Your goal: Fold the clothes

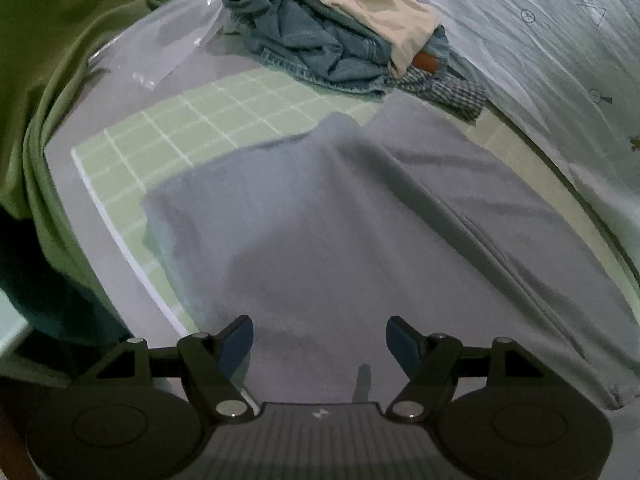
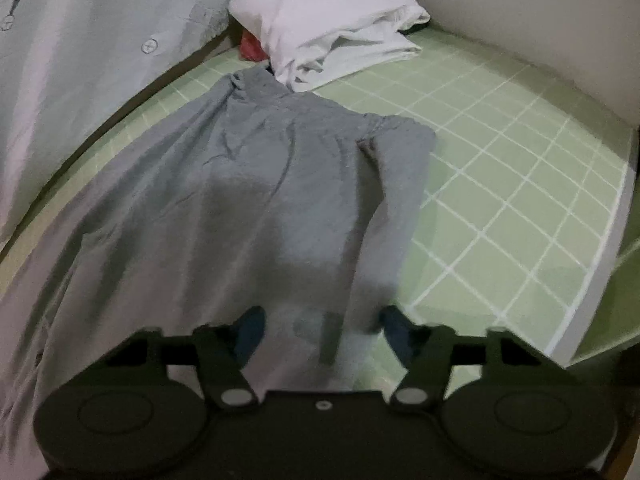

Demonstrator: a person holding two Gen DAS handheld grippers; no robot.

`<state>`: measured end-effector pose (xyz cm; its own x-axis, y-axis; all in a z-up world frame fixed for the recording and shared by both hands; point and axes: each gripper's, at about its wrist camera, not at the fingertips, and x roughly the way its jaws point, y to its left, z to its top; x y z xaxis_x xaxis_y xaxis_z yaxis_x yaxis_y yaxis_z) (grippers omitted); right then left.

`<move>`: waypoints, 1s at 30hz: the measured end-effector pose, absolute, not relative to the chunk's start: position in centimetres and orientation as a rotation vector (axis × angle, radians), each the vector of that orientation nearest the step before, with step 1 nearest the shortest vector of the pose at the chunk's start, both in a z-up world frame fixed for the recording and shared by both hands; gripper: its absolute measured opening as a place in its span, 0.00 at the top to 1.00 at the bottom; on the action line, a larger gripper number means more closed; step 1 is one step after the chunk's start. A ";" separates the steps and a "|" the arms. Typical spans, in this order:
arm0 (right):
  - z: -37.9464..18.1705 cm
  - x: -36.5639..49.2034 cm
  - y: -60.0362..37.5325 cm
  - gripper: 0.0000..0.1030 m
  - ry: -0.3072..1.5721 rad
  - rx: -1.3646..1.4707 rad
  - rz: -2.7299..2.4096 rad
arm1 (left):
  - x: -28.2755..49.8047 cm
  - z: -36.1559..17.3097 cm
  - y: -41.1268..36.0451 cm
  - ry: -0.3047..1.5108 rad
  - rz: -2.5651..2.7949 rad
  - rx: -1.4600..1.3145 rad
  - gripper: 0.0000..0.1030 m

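Hovering both grippers over the grey garment (image 1: 320, 240) that's lying spread on my green checked sheet (image 1: 180, 136). My left gripper (image 1: 320, 344) is sitting with its fingers wide apart, nothing between them, the grey cloth just underneath. My right gripper (image 2: 322, 330) is also gaping open over the cloth's near end, not pinching anything. From the right wrist view the garment is running up toward 12 o'clock, where a white pillow (image 2: 320, 20) is lying just past its far end. From the left wrist view a pile of clothes (image 1: 328, 48), blue denim and cream, is sitting at 12 o'clock, and a green curtain (image 1: 60, 80) is hanging at 9 o'clock
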<state>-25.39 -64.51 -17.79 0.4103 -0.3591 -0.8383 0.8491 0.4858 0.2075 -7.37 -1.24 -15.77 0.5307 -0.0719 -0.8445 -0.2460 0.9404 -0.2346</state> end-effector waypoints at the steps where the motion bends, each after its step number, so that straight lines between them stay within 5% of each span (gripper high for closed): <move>1: -17.9 -25.4 -64.9 0.45 0.825 0.705 -0.833 | -7.7 -15.7 -1.8 1.013 0.109 -0.351 0.28; 4: -18.1 -25.5 -65.9 0.67 0.840 0.720 -0.784 | -8.7 -15.5 -3.4 1.012 0.106 -0.370 0.28; 6: -18.1 -25.5 -66.5 0.97 0.840 0.741 -0.728 | -9.4 -15.4 -4.3 1.010 0.102 -0.387 0.28; 18: -13.4 -24.4 -71.5 0.99 0.547 1.090 -0.451 | -14.7 -16.9 -7.3 1.017 0.111 -0.646 0.28; 30: -13.2 -23.2 -74.1 0.99 0.527 1.209 -0.358 | -18.8 -19.6 -10.9 1.047 0.026 -0.954 0.28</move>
